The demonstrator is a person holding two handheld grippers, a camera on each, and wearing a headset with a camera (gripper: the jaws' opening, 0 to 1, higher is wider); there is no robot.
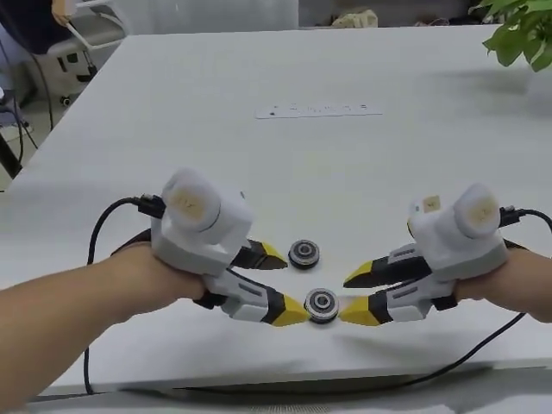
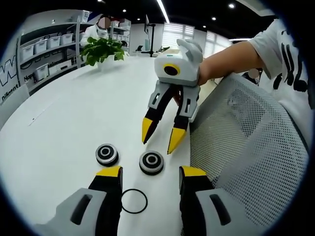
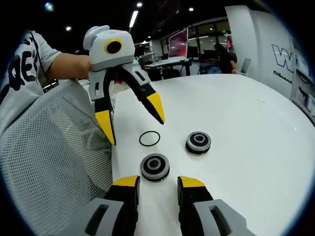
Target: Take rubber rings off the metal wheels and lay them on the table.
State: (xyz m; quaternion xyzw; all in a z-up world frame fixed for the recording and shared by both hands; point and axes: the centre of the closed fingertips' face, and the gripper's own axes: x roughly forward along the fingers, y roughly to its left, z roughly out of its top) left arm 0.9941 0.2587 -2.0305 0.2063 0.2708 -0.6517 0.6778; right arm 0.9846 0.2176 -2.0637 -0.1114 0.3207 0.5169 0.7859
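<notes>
Both tools hung low over the white counter, pointing at each other near its front edge. The left tongs stood wide apart, holding nothing. The right tongs faced them, also apart and empty.

Two small metal wheels with dark outer bands lay flat on the counter. The near wheel sat between the lower yellow tips of the two tools. In the head view those tips flanked it closely on either side, but I could not tell whether they touched it. In the left gripper view this wheel lay just ahead of the gap between that tool's own jaws. The far wheel lay just beyond the near one, beside the upper tip of the left tongs and apart from the near wheel.

One thin black rubber ring lay loose and flat on the counter, below the left tongs. In the left gripper view it rested between that tool's jaws, nearer the camera than the near wheel.

A flat white strip lay farther back on the counter, well apart from the wheels. A leafy plant stood at the far right corner. A mesh chair back stood beside the front edge of the counter.
</notes>
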